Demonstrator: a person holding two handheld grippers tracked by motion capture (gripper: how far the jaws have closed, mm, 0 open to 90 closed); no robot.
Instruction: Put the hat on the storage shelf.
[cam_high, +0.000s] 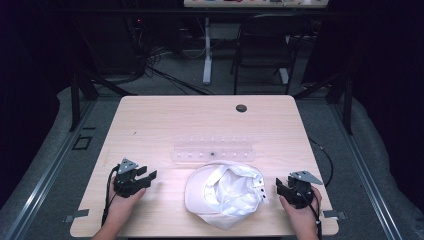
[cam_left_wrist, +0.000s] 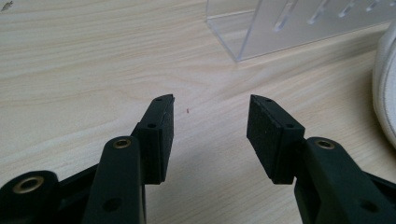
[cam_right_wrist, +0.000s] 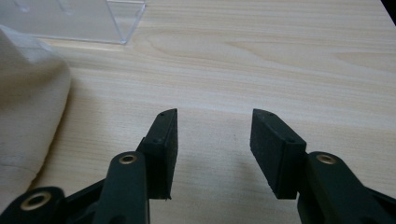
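Lying between both gaping, empty tongs, the white cap stays untouched.

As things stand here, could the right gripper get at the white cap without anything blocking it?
Probably yes. The right gripper sits just beside the white cap, jaws open and empty, with bare table between them. The clear rack lies beyond the cap, out of the way.

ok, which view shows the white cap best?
The high view: the whole white cap lies upside down on the table between the grippers. The left gripper view catches just its edge at right; the right gripper view a swath of its fabric at left.
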